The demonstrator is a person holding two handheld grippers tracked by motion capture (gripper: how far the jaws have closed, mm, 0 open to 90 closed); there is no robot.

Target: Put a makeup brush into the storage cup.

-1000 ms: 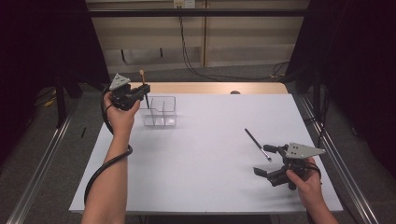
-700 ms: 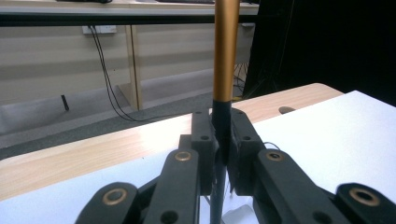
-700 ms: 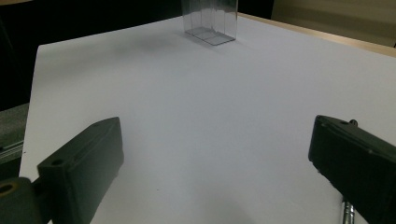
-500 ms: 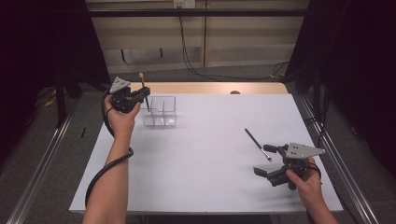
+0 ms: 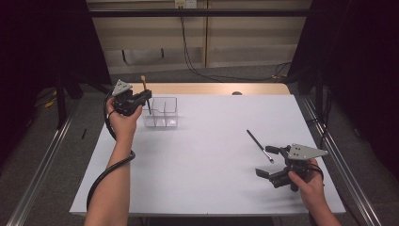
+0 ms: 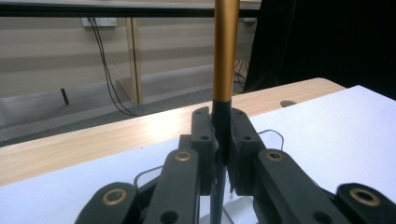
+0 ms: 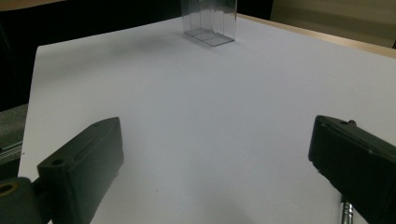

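Upper left of the high view, a brush with an orange-gold handle (image 5: 145,96) stands nearly upright, clamped between the jaws of the left gripper (image 5: 142,99), its long axis running top to bottom with the orange end up and the dark lower part reaching down toward the clear plastic organizer box (image 5: 162,113). Seen from the left gripper view, the same brush (image 6: 225,51) rises straight up the middle of the frame; the left gripper (image 6: 222,140) is clenched tight on the dark section just below the orange part, both black pads pressed against it. Whether the lower tip is inside a compartment of the box or just above its left rim cannot be told. That box sits on the white table (image 5: 207,155) near its far left corner. Lower right of the high view, the right gripper (image 5: 275,165) is held low over the table with its jaws spread wide and nothing between them; the right gripper view shows the two pads far apart over bare white surface. Just beyond it, a second slim dark brush with a silver ferrule (image 5: 259,145) lies flat, running diagonally from upper left to lower right, silver end toward the gripper and close to it.
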